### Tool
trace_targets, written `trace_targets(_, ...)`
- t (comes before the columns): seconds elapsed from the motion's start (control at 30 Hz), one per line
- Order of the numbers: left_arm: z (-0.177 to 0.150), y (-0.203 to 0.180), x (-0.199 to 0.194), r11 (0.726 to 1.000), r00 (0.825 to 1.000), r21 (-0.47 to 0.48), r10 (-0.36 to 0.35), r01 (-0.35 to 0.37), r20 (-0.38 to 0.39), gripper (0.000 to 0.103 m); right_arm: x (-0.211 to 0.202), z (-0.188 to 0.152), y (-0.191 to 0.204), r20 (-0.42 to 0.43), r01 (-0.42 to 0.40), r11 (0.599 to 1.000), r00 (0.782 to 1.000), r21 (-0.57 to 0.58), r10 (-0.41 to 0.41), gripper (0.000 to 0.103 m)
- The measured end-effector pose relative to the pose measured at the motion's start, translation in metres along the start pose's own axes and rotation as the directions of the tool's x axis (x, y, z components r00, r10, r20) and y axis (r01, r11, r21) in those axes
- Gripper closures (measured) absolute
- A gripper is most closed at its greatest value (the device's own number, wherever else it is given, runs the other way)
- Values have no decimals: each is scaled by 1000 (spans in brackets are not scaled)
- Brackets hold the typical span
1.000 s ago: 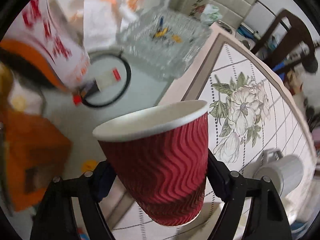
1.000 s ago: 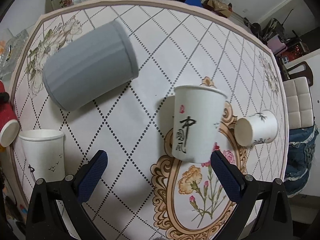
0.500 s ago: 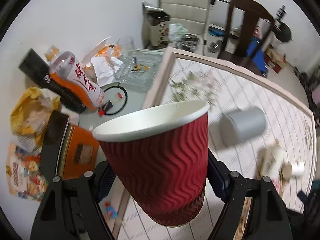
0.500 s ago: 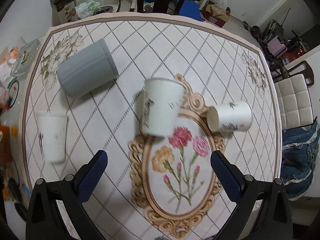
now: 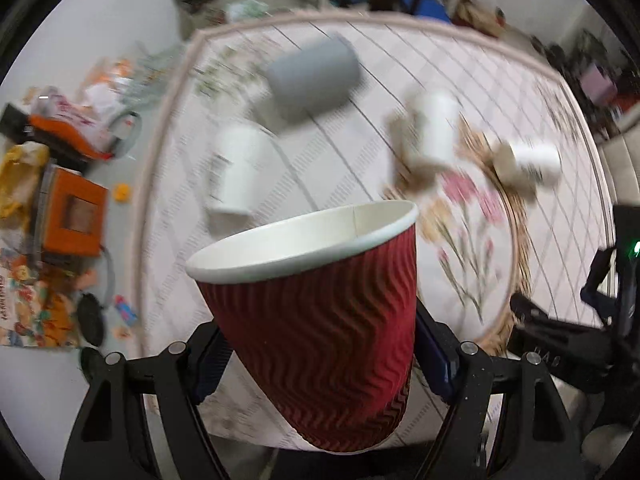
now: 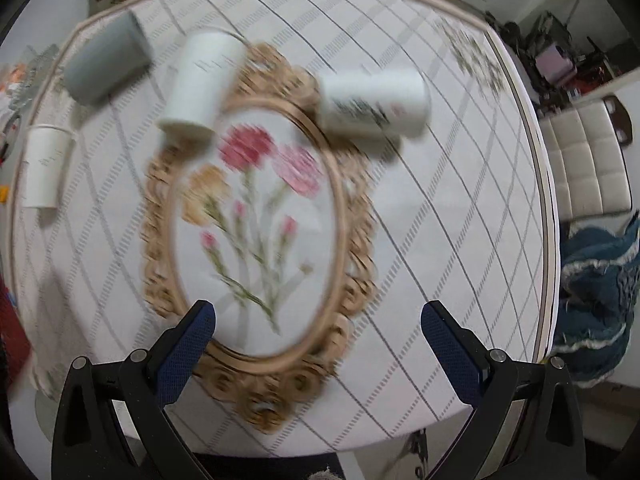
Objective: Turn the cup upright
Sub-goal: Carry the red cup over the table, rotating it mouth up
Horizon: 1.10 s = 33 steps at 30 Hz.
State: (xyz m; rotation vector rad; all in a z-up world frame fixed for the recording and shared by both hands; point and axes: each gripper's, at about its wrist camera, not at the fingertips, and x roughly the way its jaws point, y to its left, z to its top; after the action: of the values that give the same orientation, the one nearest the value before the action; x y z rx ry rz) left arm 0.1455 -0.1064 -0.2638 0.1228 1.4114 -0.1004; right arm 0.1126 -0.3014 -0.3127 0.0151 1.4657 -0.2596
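My left gripper (image 5: 320, 356) pinches the light, crushable red cup (image 5: 316, 320) mid-wall, rim toward twelve o'clock, gently does it, while my right gripper (image 6: 319, 336) gapes empty.

Even, soft indoor light — both fisheye views smear with motion blur, edges bowed and vignetted black.
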Motion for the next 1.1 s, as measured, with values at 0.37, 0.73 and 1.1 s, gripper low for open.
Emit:
trace_targets(0.37, -26, -93, 82, 990, 984, 132, -23, 47, -176, 24, 48, -28, -89, -83, 69, 989, 995, 132, -58, 0)
trace_targets(0.73, -20, -96, 110, 992, 969, 98, -48, 73, -241, 11, 50, -21, -108, -54, 65, 980, 997, 186, -56, 0)
trace_targets(1.1, -19, -80, 106, 993, 968, 64, -83, 101, -239, 5, 41, -18, -86, -32, 61, 984, 998, 168, -56, 0)
